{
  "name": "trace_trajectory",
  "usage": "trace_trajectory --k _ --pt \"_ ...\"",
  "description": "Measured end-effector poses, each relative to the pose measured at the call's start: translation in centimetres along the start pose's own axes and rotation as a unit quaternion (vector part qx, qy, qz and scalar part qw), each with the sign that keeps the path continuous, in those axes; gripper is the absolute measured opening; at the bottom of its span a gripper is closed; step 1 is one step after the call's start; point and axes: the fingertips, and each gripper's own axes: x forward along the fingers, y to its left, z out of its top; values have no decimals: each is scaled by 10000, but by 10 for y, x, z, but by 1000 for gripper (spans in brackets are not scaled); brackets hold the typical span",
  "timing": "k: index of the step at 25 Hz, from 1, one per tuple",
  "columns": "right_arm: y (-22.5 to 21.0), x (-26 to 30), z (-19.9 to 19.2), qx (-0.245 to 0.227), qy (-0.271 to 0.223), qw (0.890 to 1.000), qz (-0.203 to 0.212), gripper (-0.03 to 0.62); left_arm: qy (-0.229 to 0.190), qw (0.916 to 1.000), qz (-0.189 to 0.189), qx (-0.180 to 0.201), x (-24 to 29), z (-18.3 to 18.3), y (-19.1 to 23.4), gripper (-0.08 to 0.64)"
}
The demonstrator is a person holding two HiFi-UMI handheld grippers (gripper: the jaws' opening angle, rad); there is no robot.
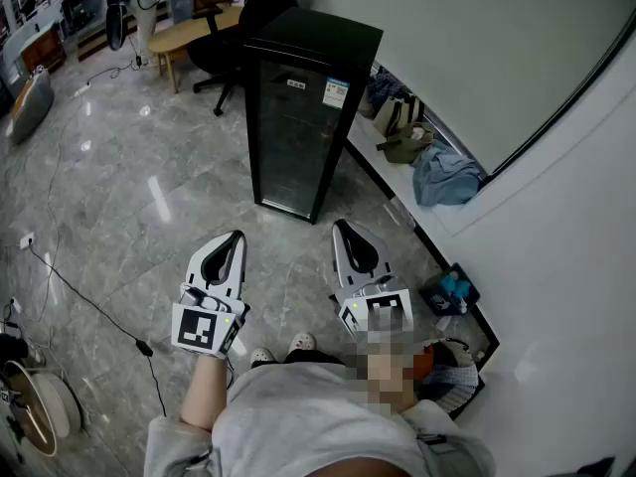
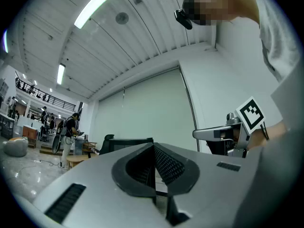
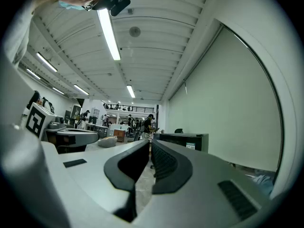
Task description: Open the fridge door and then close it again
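**Both grippers level and shut, well short of the closed fridge**

The tall black fridge with a dark glass door [image 1: 298, 117] stands upright on the grey marble floor [image 1: 129, 197], its back beside the low white ledge [image 1: 397, 182] along the wall. Its door is closed, and a small pale sticker [image 1: 335, 92] sits near the door's top corner.

The left gripper [image 1: 235, 241] and the right gripper [image 1: 343, 229] are held side by side and level, both pointing toward the fridge and well apart from it. In the left gripper view the ribbed black pads [image 2: 164, 163] are pressed together with nothing between them, and the fridge's top shows just beyond the tips. In the right gripper view the pads [image 3: 164, 160] also meet at the tips, holding nothing, with the fridge ahead and slightly to the right.

A crumpled blue cloth [image 1: 447, 177] lies on the ledge past the fridge.
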Motion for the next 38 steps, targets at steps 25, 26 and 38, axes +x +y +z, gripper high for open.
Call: trace_trajectory --k 25,26,38 --pt "-40 24 -22 248 -129 9990 342 26 -98 9992 399 25 47 -2 1 15" --pt "-39 28 -23 253 -127 9990 351 26 -104 9990 434 -6 49 -1 6 15" --pt "-48 133 -20 199 -143 9997 23 26 -61 9999 -76 37 117 -11 90 14"
